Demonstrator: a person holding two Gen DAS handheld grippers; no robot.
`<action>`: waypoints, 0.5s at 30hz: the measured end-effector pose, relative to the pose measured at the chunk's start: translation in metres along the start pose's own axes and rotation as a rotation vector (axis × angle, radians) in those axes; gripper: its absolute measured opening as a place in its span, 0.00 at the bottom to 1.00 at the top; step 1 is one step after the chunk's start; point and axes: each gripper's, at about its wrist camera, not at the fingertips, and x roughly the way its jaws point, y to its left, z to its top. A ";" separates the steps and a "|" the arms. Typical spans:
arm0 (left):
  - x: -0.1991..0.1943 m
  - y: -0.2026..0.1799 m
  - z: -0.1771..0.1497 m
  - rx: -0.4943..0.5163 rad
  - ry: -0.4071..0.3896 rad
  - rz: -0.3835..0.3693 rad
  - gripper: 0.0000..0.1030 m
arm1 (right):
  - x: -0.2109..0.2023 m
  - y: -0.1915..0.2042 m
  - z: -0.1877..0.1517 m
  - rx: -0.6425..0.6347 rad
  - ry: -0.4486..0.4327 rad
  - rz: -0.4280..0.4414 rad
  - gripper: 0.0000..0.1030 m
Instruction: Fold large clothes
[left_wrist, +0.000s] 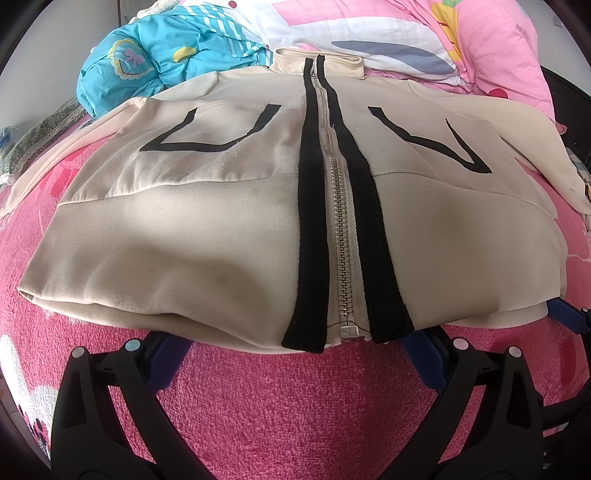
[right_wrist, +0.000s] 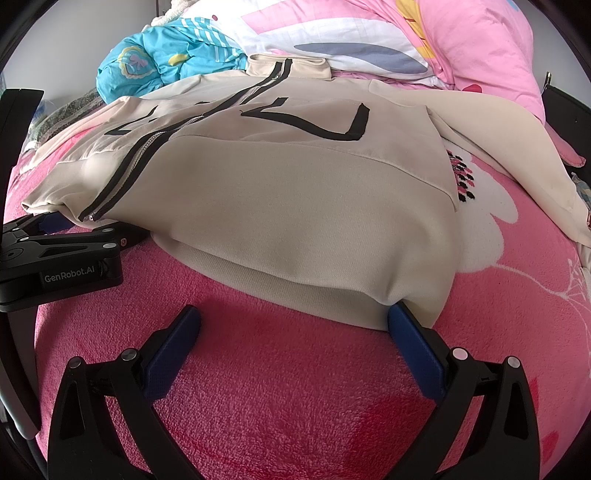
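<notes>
Left wrist view: left gripper (left_wrist: 295, 354) jaws apart, cream zip-front jacket with black trim (left_wrist: 236, 221) hem just ahead on pink fleece bed cover (left_wrist: 277, 406). Right gripper (right_wrist: 291, 332) jaws apart, right fingertip (right_wrist: 400, 314) touching hem.

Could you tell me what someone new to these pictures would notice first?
A beige zip-up jacket lies spread front-up on a bright pink fleece blanket, its black-edged silver zipper running up the middle. Both claws sit open at its near hem: the left claw by the zipper's foot, the right claw at the hem's right corner. Behind, a crumpled blue quilt lies beside pink bedding.
</notes>
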 end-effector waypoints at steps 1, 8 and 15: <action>0.000 0.000 0.000 0.000 0.000 0.000 0.94 | 0.000 0.000 -0.001 0.000 0.000 0.000 0.95; 0.000 0.000 0.000 0.000 0.000 0.000 0.94 | 0.000 0.000 -0.001 0.000 0.000 0.000 0.95; 0.000 0.000 0.000 0.000 0.000 0.000 0.94 | 0.000 0.000 -0.002 0.000 0.000 0.000 0.95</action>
